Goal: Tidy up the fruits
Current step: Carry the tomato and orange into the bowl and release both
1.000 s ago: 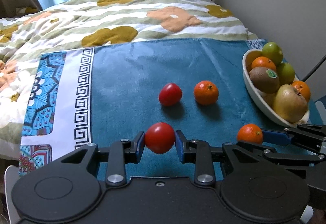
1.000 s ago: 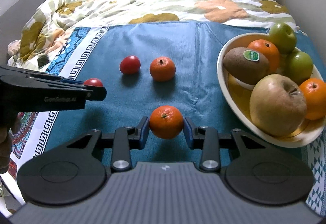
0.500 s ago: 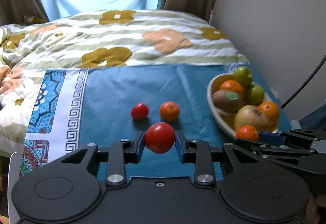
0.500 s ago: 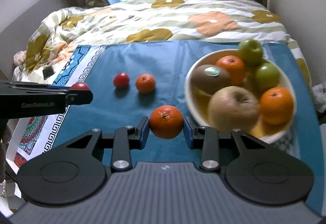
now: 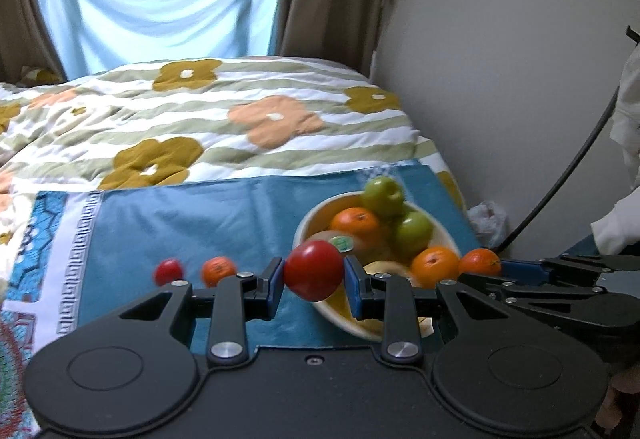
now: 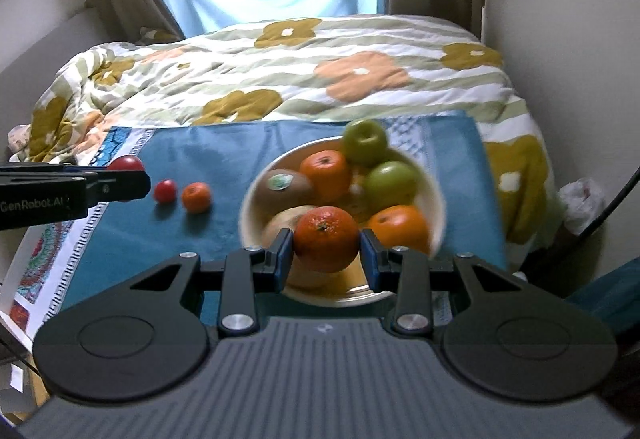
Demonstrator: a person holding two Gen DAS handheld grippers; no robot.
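Note:
My left gripper (image 5: 314,273) is shut on a red tomato (image 5: 314,269), held high in front of the left side of the white fruit bowl (image 5: 308,229). My right gripper (image 6: 326,249) is shut on an orange mandarin (image 6: 326,239), held above the near part of the bowl (image 6: 250,207). The bowl holds a kiwi (image 6: 282,185), oranges, green apples and a pale apple. A second tomato (image 6: 165,191) and a second mandarin (image 6: 196,196) lie on the blue cloth (image 6: 224,155) left of the bowl.
The blue cloth lies on a bed with a flowered quilt (image 6: 280,67). A wall (image 5: 500,59) runs along the right side, with a black cable (image 5: 568,175). Curtains and a window stand behind the bed.
Both grippers rose and drew back with their fruit. The bowl now sits nearer the middle of both views, and the right gripper's mandarin is over the bowl.

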